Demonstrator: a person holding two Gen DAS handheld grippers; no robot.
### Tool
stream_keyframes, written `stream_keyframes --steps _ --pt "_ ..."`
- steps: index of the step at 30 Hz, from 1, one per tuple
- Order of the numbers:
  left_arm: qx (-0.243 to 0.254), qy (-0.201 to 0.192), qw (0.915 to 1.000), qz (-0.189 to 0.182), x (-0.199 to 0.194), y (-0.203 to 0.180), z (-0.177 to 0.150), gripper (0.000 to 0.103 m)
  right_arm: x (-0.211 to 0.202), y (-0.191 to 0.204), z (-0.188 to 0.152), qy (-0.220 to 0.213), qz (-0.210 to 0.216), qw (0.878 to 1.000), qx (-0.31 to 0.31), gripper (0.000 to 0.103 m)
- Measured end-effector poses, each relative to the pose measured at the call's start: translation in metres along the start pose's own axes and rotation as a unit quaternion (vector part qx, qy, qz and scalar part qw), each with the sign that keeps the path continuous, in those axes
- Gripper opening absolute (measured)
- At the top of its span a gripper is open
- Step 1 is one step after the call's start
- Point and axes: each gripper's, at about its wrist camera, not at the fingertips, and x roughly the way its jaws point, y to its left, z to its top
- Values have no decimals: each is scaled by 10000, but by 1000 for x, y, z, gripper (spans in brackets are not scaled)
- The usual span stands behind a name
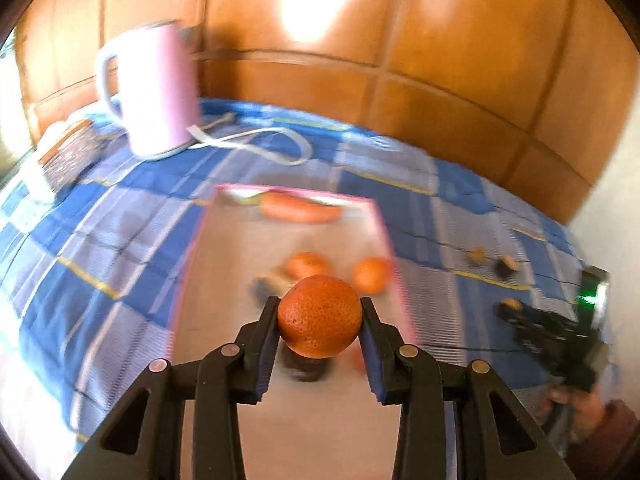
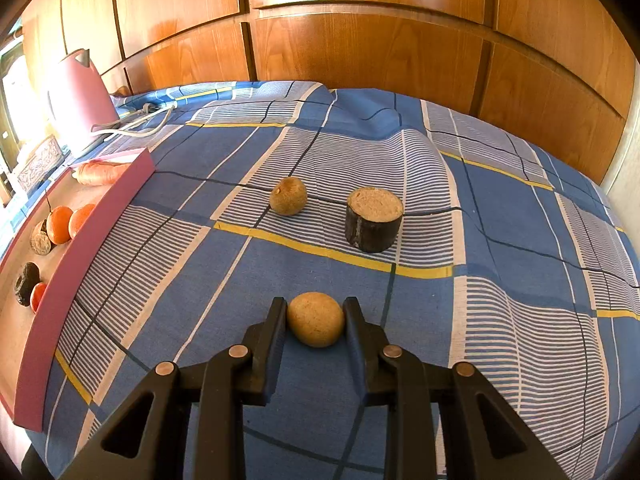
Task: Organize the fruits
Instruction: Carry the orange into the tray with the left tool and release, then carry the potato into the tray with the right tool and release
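Left wrist view: left hand-held gripper (image 1: 320,316) clamps an orange (image 1: 319,316) w/ both pads, held above the pink-rimmed tray (image 1: 394,256). Inside tray: carrot (image 1: 300,208) at far end, two more oranges (image 1: 340,270) just beyond the held one. View blurred.

Right wrist view: right hand-held gripper (image 2: 315,316) clenched on a tan round fruit (image 2: 315,319), over the blue checked cloth (image 2: 500,208) right of tray. Past it, brown fruit (image 2: 288,196) & dark-skinned cut stump (image 2: 374,220).

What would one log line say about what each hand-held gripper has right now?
left hand-held gripper: shut on orange, above pink tray | right hand-held gripper: shut on tan round fruit, on cloth
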Motion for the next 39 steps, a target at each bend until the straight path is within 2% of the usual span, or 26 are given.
stream_keyframes --steps 2,4,5,9,16,20,23,28,33,39 --pt "-133 116 9997 175 9 16 -2 39 0 0 0 2 -1 10000 -2 28" --pt "-222 174 9991 325 18 28 -4 50 0 0 0 3 -3 10000 -3 28" --pt "-276 192 9987 379 19 32 -6 51 0 0 0 4 -3 10000 -3 28" --pt "-429 220 9979 429 20 40 -12 59 1 0 0 11 -5 10000 -9 28" --pt "-454 107 9977 485 6 39 -14 63 -3 5 4 131 -71 9999 -42 28" --pt "-341 7 9984 459 -2 34 -14 64 -19 19 6 69 212 9997 -85 28" --pt "-315 -30 9987 404 -5 31 -15 64 -32 43 9 -9 611 9978 -250 28" --pt "-267 -66 9991 311 -11 25 -19 64 -40 95 20 10 1348 9886 -670 28" --pt "-145 -180 9993 291 -18 21 -20 64 -30 134 36 274 2034 9768 -616 28" --pt "-219 -168 9993 271 -19 27 -23 64 -16 174 43 529 2270 9694 -769 29"
